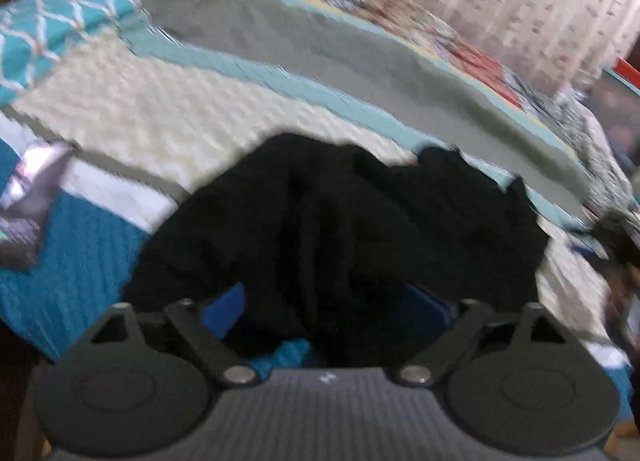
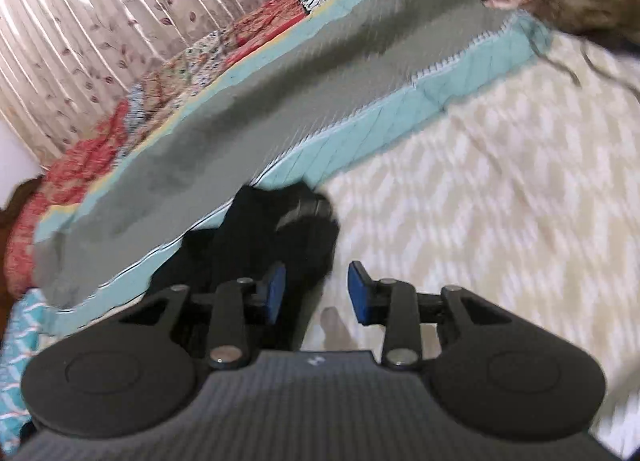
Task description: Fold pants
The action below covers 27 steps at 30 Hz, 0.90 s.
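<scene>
The black pants [image 1: 340, 229] lie bunched on the bed in the left wrist view, right in front of my left gripper [image 1: 324, 305]. Black cloth fills the space between its blue pads [image 1: 228, 301], which stand wide apart; I cannot tell whether they grip it. In the right wrist view an end of the black pants [image 2: 280, 233] lies at the left pad [image 2: 274, 297] of my right gripper [image 2: 316, 293]. Its pads are apart with a bare gap between them, so it is open.
The bed carries a cream textured blanket [image 2: 500, 181], a grey cloth on a light teal quilt [image 2: 248, 133] and a patchwork quilt [image 2: 208, 49]. A teal patterned pillow [image 1: 52, 25] lies at the left. A pleated curtain [image 2: 100, 21] hangs behind. Both views are motion blurred.
</scene>
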{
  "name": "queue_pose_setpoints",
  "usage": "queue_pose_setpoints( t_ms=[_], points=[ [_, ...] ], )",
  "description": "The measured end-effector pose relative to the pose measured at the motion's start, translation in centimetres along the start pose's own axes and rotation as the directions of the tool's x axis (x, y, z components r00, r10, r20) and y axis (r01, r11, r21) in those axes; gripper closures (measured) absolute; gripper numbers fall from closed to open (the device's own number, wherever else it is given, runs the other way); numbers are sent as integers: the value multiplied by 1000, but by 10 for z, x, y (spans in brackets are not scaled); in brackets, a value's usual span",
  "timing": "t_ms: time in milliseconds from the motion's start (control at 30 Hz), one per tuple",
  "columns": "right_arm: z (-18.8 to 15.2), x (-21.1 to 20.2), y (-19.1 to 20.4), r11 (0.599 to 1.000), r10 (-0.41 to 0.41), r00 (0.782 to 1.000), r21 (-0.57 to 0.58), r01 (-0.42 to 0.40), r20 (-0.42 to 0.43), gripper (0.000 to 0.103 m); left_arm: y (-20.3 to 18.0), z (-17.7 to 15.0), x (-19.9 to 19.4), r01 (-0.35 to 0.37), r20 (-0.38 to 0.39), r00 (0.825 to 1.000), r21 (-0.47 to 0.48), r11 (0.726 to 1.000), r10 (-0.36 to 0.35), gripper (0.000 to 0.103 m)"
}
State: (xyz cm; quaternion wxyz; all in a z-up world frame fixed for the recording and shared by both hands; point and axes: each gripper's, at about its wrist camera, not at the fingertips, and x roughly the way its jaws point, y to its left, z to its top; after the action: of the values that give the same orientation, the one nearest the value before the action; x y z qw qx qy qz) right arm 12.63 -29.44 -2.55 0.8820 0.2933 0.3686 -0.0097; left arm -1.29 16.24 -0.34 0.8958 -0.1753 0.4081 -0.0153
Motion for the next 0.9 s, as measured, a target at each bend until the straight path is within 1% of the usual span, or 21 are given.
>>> queue_pose_setpoints(
  t_ms=[67,167,200,233,267,300,333,400,433,500,533,567,633,667,700,733,767,800,833,900],
  points=[
    [12,22,-1,1000,-7,1000,10,8,-17,64,-12,-9,9,23,-34,999,29,999,-22,8],
    [15,58,-1,998,-67,996,-12,66,-56,57,-27,-12,28,0,-51,999,77,997,4,10],
    [11,68,-3,998,-61,994,-5,60,-94,58,-31,-12,35,-14,-52,998,97,995,19,22],
    [11,78,-7,998,-61,990,-10,61,-124,69,-35,-12,41,-38,-60,997,119,992,45,34],
    [7,78,-3,996,-82,990,-34,78,-119,79,-39,-13,48,-78,-71,994,144,987,88,58],
    [4,71,1,995,-82,992,-56,78,-91,79,-39,-10,55,-100,-82,990,154,983,114,73],
    [2,61,3,996,-66,995,-66,61,-69,82,-38,-7,56,-94,-88,990,138,986,106,81],
    [5,34,5,996,-47,999,-74,46,-11,86,-27,5,54,-49,-88,995,74,996,56,86],
    [7,21,4,995,-46,999,-83,48,22,97,-21,12,52,-32,-79,996,47,998,35,89],
    [13,-17,-3,994,-37,995,-96,46,93,98,-14,25,44,-37,-29,999,26,999,38,90],
    [15,-42,-10,993,-44,989,-103,59,143,98,-12,31,40,-48,0,999,30,998,48,90],
    [19,-58,-16,991,-61,981,-109,82,183,98,-11,39,35,-62,35,998,40,997,61,91],
    [22,-95,-35,986,-109,959,-93,138,261,98,-11,57,29,-88,101,991,46,995,83,93],
    [23,-114,-45,983,-139,944,-77,169,300,98,-11,66,25,-111,147,984,45,993,103,95],
    [23,-131,-55,976,-174,925,-66,207,337,98,-13,76,22,-142,203,971,53,988,129,95],
    [23,-141,-65,965,-213,905,-64,253,368,98,-16,85,21,-179,241,957,56,982,160,92],
    [23,-153,-74,949,-261,885,-65,308,384,98,-18,93,22,-207,248,950,46,977,189,87],
    [22,-155,-83,936,-303,878,-56,347,372,98,-18,99,22,-209,236,952,31,977,197,72],
    [23,-150,-90,931,-329,878,-37,364,348,94,-19,104,23,-193,225,957,14,981,185,62],
    [17,-159,-108,925,-369,869,35,379,329,92,-20,102,14,-165,239,958,4,986,159,58]
  ],
)
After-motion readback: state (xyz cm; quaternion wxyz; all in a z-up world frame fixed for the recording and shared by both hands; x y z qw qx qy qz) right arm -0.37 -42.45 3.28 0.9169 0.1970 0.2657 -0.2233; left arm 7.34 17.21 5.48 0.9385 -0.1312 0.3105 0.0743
